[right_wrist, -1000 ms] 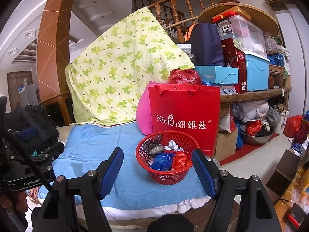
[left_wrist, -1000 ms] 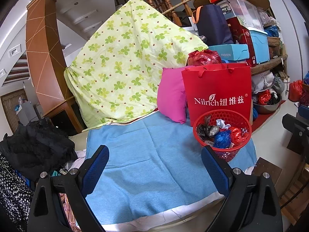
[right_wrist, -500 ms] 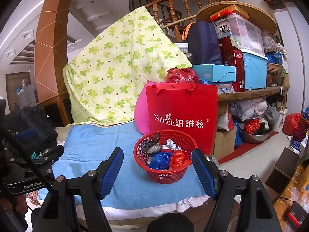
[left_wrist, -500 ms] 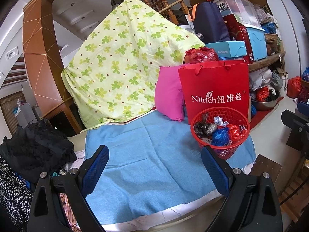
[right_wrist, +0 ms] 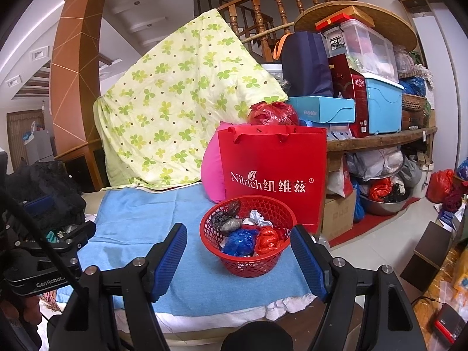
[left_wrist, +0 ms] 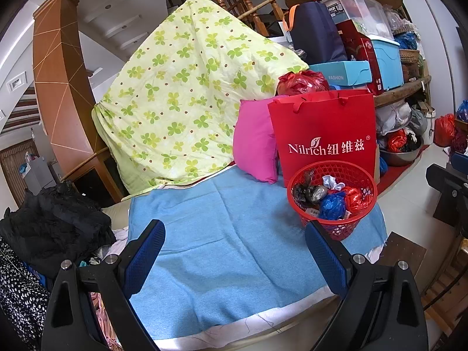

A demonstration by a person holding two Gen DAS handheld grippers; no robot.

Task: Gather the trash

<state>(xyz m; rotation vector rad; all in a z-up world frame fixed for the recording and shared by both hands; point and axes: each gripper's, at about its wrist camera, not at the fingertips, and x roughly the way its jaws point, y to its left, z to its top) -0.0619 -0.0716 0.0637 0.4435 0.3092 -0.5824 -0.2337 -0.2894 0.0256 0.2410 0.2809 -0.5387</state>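
A red plastic basket (left_wrist: 364,175) stands on the blue cloth (left_wrist: 222,234) at its right end. It holds crumpled trash: a blue wad (left_wrist: 332,206), a red wad (left_wrist: 355,200), grey and white pieces. In the right wrist view the basket (right_wrist: 248,264) sits just ahead, between the fingers. My left gripper (left_wrist: 235,250) is open and empty above the cloth, left of the basket. My right gripper (right_wrist: 238,256) is open and empty, in front of the basket. The left gripper's body (right_wrist: 44,266) shows at the left of the right wrist view.
A red paper bag (left_wrist: 324,134) and a pink cushion (left_wrist: 254,140) stand right behind the basket. A green flowered quilt (left_wrist: 187,93) rises at the back. Black clothes (left_wrist: 49,228) lie left. Shelves with boxes (right_wrist: 380,105) stand right, floor clutter below.
Both grippers have pulled back and tilted slightly; the basket sits a little higher and farther in both views. Both stay open and empty.
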